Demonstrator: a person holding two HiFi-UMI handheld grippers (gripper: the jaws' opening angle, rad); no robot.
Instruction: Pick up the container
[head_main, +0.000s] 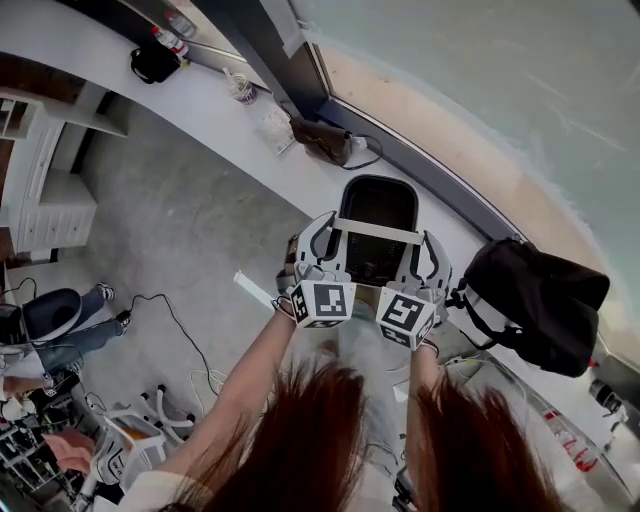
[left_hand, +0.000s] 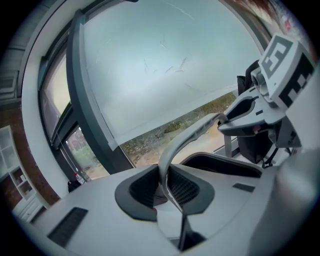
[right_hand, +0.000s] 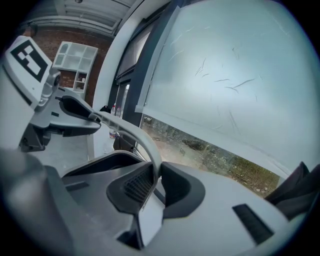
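Observation:
The container (head_main: 378, 215) is a dark, open-topped bin with a pale grey handle (head_main: 378, 232) across its mouth. My left gripper (head_main: 322, 245) is shut on the handle's left end, and my right gripper (head_main: 432, 262) is shut on its right end. In the left gripper view the ribbed pads (left_hand: 182, 189) pinch the thin handle strip (left_hand: 192, 134), which arcs over the bin's rim (left_hand: 220, 162) to the right gripper (left_hand: 250, 114). The right gripper view mirrors this: the handle (right_hand: 135, 134) runs from my jaws (right_hand: 156, 182) to the left gripper (right_hand: 70, 112). The bin's inside is dark.
A white ledge (head_main: 215, 115) runs along the big window. On it lie a black bag (head_main: 535, 300) to the right of the bin, a brown pouch (head_main: 322, 138) and bottles (head_main: 240, 88) to the left. On the grey floor (head_main: 190, 230) cables trail, and a seated person (head_main: 60, 325) is far left.

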